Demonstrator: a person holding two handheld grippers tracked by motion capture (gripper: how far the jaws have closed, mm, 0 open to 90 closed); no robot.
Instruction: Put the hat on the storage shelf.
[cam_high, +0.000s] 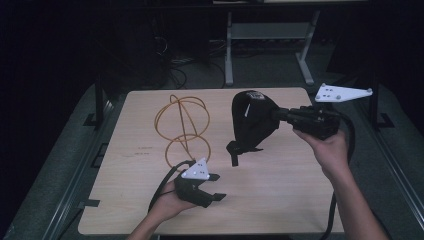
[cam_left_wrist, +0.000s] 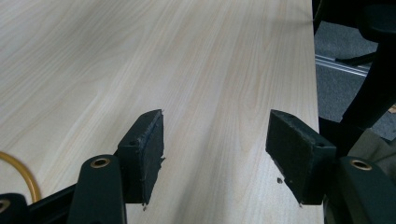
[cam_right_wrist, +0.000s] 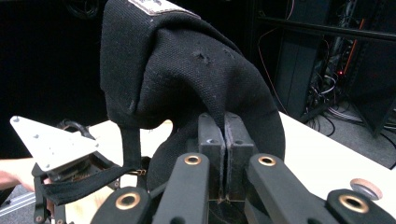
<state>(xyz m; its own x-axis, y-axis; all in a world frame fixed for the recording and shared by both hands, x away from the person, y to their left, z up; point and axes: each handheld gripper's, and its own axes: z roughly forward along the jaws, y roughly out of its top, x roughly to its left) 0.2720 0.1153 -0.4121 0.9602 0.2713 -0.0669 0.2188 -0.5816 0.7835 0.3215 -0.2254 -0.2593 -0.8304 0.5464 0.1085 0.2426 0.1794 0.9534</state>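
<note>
- The right gripper (cam_high: 281, 114) is clamped on a fold of the black fabric bag (cam_high: 251, 120); in the right gripper view its two jaws stand pressed together with the cloth (cam_right_wrist: 187, 74) pinched between the pads.
- This gripper lies about level and points to the left of the high view, over the right half of the table (cam_high: 280, 200).
- The right hand (cam_high: 327, 147) holds the gripper body from below, and the forearm comes up from the bottom right corner.
- The bag hangs from the jaws, and its straps (cam_high: 239, 149) reach down to the table top.
- The left gripper (cam_high: 216, 187) has its jaws apart with nothing between them; in the left gripper view there is bare wood between the pads (cam_left_wrist: 148, 148).
- It sits low near the front edge of the table, pointing to the right, held by the left hand (cam_high: 167, 204).
- An orange cable (cam_high: 182, 127) lies in loops on the table behind the left gripper, apart from the bag.
</note>
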